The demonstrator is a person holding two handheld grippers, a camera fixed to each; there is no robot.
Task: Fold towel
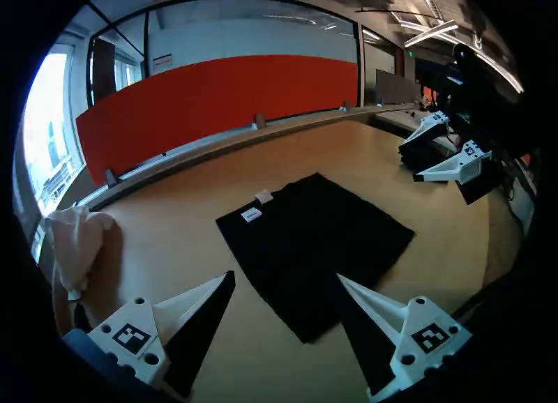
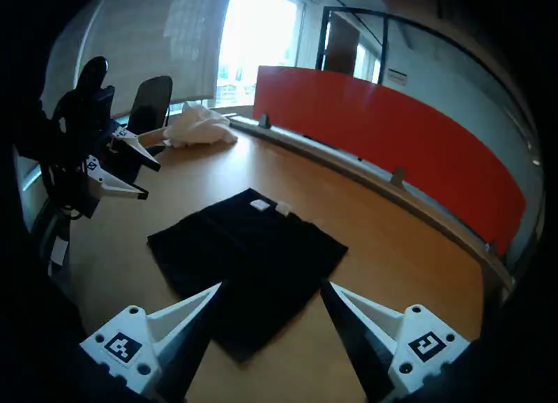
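Note:
A black towel (image 1: 314,249) lies flat on the wooden table (image 1: 174,249), folded into a rough rectangle with two white labels (image 1: 252,213) near one edge. My left gripper (image 1: 284,276) hovers open over the towel's near corner, nothing between its fingers. Opposite, my right gripper (image 1: 408,162) is held open beyond the towel's far side. In the right gripper view the towel (image 2: 244,263) spreads just ahead of the open right gripper (image 2: 270,284), with the labels (image 2: 260,204) on its far side. The left gripper (image 2: 152,181) hangs open at the left, apart from the towel.
A crumpled white cloth (image 1: 73,242) sits at the table's left end, also visible as the white cloth (image 2: 199,127). An orange divider (image 1: 223,103) runs along the table's far edge. Dark office chairs (image 2: 150,103) stand by the window. Bare wood surrounds the towel.

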